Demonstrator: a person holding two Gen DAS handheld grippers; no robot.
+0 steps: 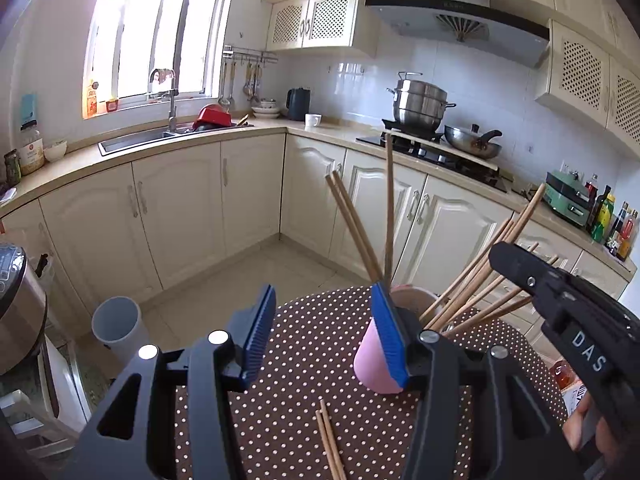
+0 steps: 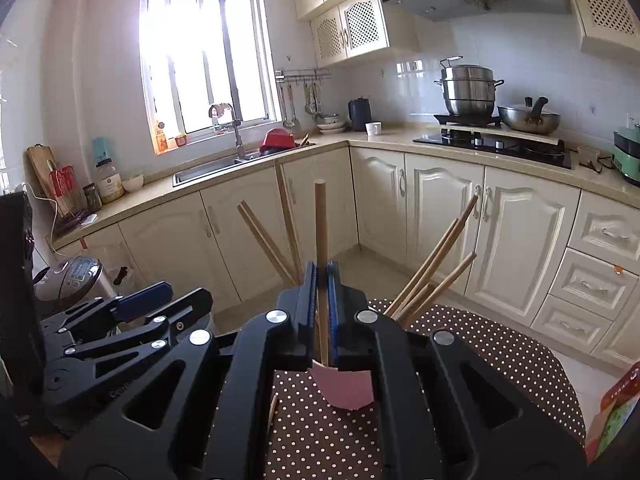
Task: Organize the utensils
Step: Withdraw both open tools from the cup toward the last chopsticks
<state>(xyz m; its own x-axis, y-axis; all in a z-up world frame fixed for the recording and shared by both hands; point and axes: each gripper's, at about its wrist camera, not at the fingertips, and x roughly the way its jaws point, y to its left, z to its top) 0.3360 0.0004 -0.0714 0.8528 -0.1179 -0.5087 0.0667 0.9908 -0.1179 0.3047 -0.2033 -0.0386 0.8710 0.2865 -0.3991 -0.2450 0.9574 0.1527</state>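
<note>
The pink cup (image 1: 374, 364) is half masked in both views: from the left wrist its right side sits behind the left gripper's (image 1: 324, 332) right finger, and from the right wrist only its lower wall (image 2: 346, 390) peeks out beneath the right gripper (image 2: 322, 304), so the rim is mostly lost there. The bench (image 1: 304, 380), in its brown polka-dot cloth, runs off the bottom of both frames. Two loose chopsticks (image 1: 330, 444) lie on it just under the left gripper, their near ends cut off by the frame edge. How many chopsticks stand in the cup is hard to count; they fan out in a bundle (image 1: 476, 280) ahead and to the right of the left gripper, partly behind the right gripper's black body. Now the grippers: the left one is released, blue pads well apart, nothing between them, its right pad just beside or touching the cup's wall, which one I can't tell. The right gripper is clenched on a single upright chopstick (image 2: 321, 224), pads pressed to it on both sides, directly over the cup; whether its lower tip is already inside the cup is hidden by the fingers.
</note>
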